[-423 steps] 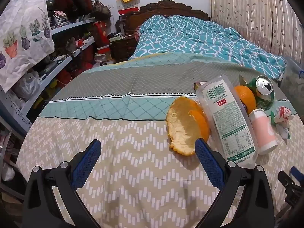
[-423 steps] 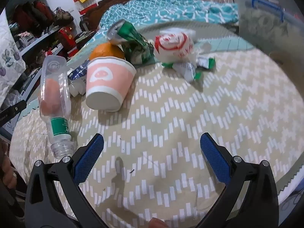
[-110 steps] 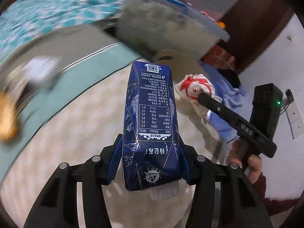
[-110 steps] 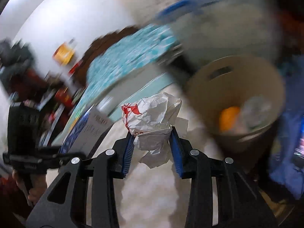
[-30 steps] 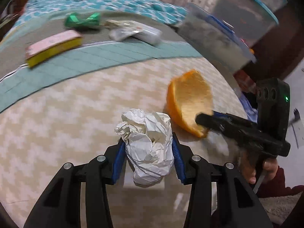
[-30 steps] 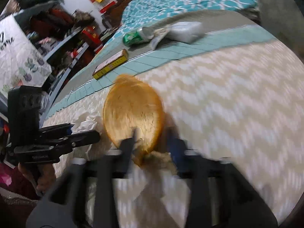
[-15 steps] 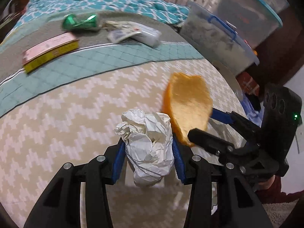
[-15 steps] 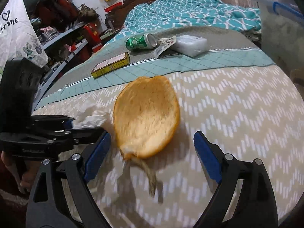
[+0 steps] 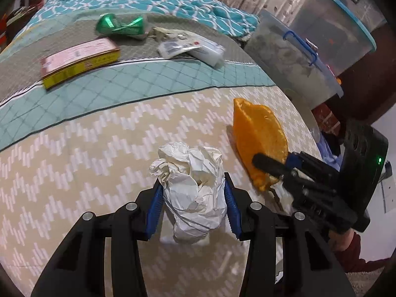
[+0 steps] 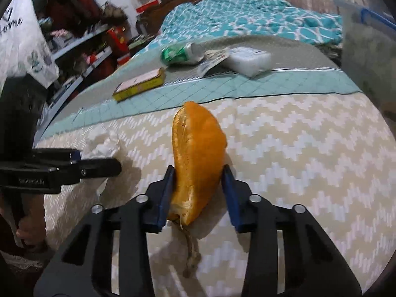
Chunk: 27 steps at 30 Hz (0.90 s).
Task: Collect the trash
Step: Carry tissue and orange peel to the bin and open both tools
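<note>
Orange peel (image 10: 198, 148) sits squeezed between the blue pads of the right tongs (image 10: 198, 188), which have just been closing on it, and now they have it, the rind folded upright with a stringy stem trailing onto the bed (image 10: 297, 148) below. Over on the left side, the left tongs (image 9: 193, 198) are clamped on a crumpled paper ball (image 9: 193, 180), pads pressed into both flanks, the wad standing up above them. So both pairs are loaded, side by side at the near edge of the zigzag bedspread, the peel just right of the paper.

Still lying at the far end, on the grey-and-teal band: a crushed green can (image 9: 118, 24), a yellow box (image 9: 79, 59) nearer and to the left, and a white packet (image 9: 198, 47) with a wrapper (image 10: 212, 61) tucked against it. Those look like trash yet to be picked up.

The step in hand, by my reading, is the grab itself, done on both sides; what remains is the carry and the drop. No bin shows clearly here, only clear tubs (image 9: 297, 57) off the far right edge of the bed, so where the load goes cannot be told from these views. The next move calls for lifting both pieces clear of the bedspread without loosening; the peel is thin and curved, so it may slip or fold further, and that dangling stem could snag on the cloth. Then swing both over the bin and open.
</note>
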{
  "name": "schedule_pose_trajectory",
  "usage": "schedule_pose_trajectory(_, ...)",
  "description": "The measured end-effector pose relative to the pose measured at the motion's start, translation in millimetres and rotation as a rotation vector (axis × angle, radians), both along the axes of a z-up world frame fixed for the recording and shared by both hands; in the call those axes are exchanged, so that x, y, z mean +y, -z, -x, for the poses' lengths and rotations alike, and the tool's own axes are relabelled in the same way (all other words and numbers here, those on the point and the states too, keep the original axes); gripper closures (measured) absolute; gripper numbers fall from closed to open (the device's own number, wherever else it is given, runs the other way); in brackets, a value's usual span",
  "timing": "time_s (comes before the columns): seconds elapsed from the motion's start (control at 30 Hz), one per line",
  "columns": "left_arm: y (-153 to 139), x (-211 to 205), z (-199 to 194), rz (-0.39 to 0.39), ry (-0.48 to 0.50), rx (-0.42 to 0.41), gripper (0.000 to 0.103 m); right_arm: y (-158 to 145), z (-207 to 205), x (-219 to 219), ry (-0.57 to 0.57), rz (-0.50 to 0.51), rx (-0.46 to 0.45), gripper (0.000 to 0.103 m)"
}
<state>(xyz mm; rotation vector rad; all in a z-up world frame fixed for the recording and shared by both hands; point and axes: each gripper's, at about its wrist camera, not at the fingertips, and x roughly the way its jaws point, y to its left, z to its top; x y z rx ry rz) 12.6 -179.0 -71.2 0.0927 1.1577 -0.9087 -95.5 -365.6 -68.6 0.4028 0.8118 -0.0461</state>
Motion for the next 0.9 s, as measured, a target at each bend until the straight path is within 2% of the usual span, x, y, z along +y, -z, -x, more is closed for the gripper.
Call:
schedule_pose_trajectory(0.2,-2,-57,7,-0.01,0.12,0.004,0.06,4,38,-67,0.18,-0.097,-0.043,0.067)
schedule_pose_trajectory(0.43,-7,-187,24,0.004,0.329,0.044,0.06,-6,101,-170,0.46,-0.137,-0.118,0.067)
schedule_pose_trajectory(0.57,-11,-265,37,0.015,0.418,0.074,0.06,-10,125,-222,0.579,-0.151,-0.141,0.067)
schedule_pose_trajectory(0.63,-13,-304,46,0.025,0.455,0.084,0.06,-12,133,-246,0.626,-0.14,-0.15,0.062)
schedule_pose_trajectory(0.67,-15,-319,50,0.028,0.467,0.079,0.059,-12,134,-253,0.645,-0.127,-0.147,0.054)
schedule_pose_trajectory(0.73,-19,-353,59,0.045,0.48,0.048,0.05,-15,138,-269,0.715,-0.087,-0.142,0.04)
schedule_pose_trajectory(0.77,-20,-363,61,0.049,0.468,0.032,0.035,-16,143,-273,0.749,-0.072,-0.152,0.033)
schedule_pose_trajectory(0.8,-21,-373,63,0.049,0.448,0.016,0.027,-20,150,-276,0.787,-0.058,-0.168,0.033)
schedule_pose_trajectory(0.9,-19,-391,67,0.049,0.44,0.018,0.025,-25,169,-275,0.861,-0.059,-0.224,0.033)
